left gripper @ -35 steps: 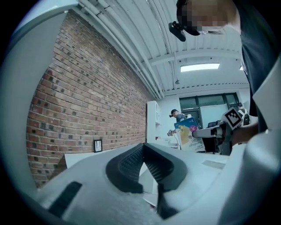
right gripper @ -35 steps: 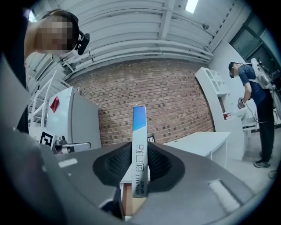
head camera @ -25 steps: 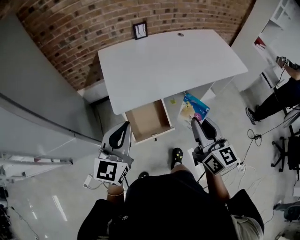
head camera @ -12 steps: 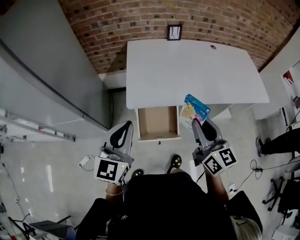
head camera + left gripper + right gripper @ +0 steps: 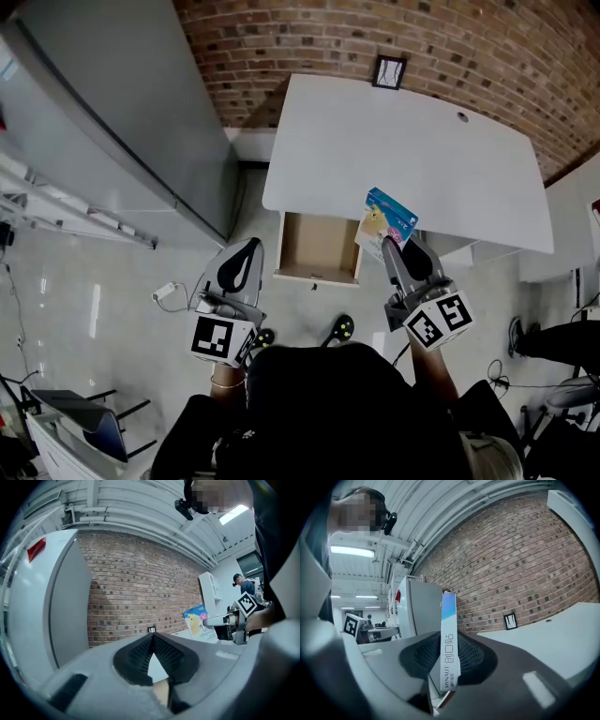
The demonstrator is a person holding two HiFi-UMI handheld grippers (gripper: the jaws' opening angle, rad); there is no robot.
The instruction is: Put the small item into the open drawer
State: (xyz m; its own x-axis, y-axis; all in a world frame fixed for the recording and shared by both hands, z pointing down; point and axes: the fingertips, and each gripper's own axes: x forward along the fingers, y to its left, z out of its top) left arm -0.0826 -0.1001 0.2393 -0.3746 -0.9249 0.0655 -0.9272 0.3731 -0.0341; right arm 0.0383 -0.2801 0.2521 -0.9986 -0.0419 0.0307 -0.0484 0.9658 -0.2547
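Our right gripper (image 5: 389, 246) has its jaws partway closed, clamped on a flat box (image 5: 386, 220). In the right gripper view the box stands upright and edge-on between the two ribbed pads, with its lower end deep between the jaws and its top well clear of them. Our left gripper (image 5: 246, 253) is closed, tips meeting with nothing between them, and it hangs low at our left side, near the drawer's front left corner.

From the head view the box shows over the front edge of the surface (image 5: 412, 150), just right of the drawer (image 5: 319, 246). The drawer is pulled out from under that front edge, near the surface's left corner. Its inside looks bare, and the box is not yet above it.

We judge this to be the carry step: the box is gripped and lifted, but the placing is not yet done. The next move calls for bringing the right gripper left until the box sits over the drawer's opening. We then lower it inside the walls, clear of the front rim, before letting the jaws part. The left gripper seems to have no part in this.
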